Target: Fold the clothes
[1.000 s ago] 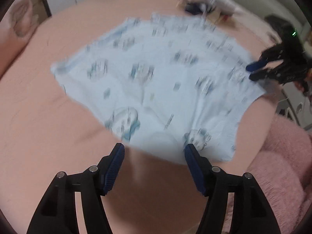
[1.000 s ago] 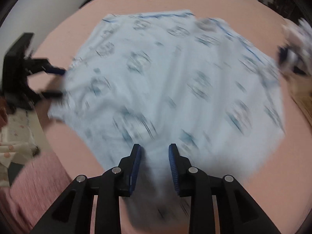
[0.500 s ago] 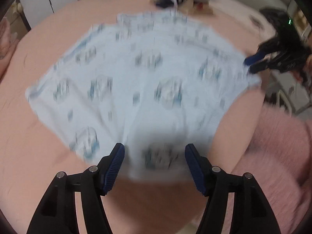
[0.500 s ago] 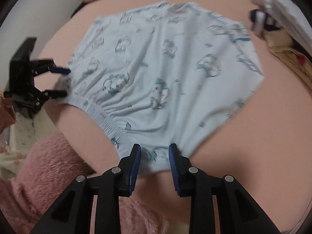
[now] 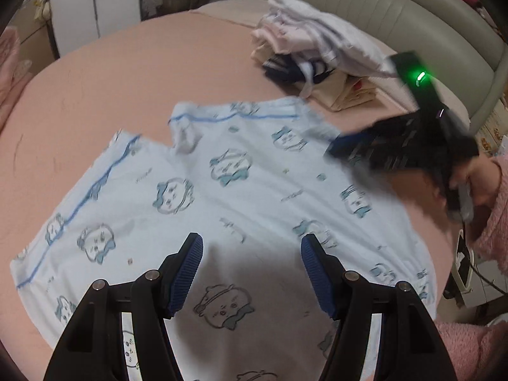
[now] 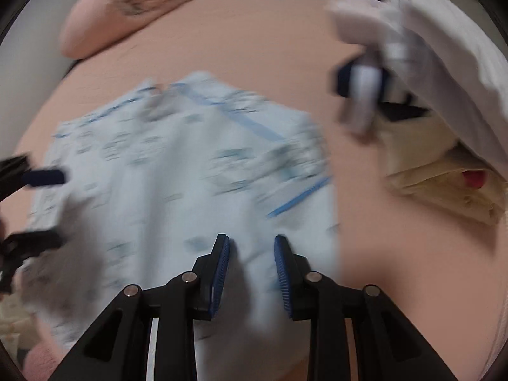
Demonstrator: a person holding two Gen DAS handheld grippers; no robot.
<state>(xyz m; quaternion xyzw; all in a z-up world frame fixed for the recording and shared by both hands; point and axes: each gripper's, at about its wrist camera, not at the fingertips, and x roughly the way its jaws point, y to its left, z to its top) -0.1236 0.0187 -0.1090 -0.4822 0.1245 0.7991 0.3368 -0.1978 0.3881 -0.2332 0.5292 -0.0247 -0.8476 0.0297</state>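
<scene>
Light blue shorts (image 5: 254,174) with cartoon prints and blue-striped hems lie spread flat on the pink bed (image 5: 143,73). My left gripper (image 5: 252,254) hovers open over their near part, its jaws wide apart and empty. My right gripper (image 5: 349,149) is blurred with motion above the shorts' far right side and casts a shadow on the cloth. In the right wrist view the shorts (image 6: 177,165) are smeared. The right gripper (image 6: 250,260) shows a narrow gap between its jaws, with cloth lying below them near the right edge. The left gripper (image 6: 47,209) shows at the left border.
A pile of white, navy and cream clothes (image 5: 311,47) sits at the far right of the bed, close to the shorts' far hem. It also shows as the pile (image 6: 428,63) in the right wrist view. A grey-green headboard (image 5: 397,16) runs behind it. A pink fleece sleeve (image 5: 495,216) is at right.
Both grippers have moved forward over the shorts. The left one was short of the near edge and now hangs above the cloth. The right one went from the waistband corner toward the far leg.
</scene>
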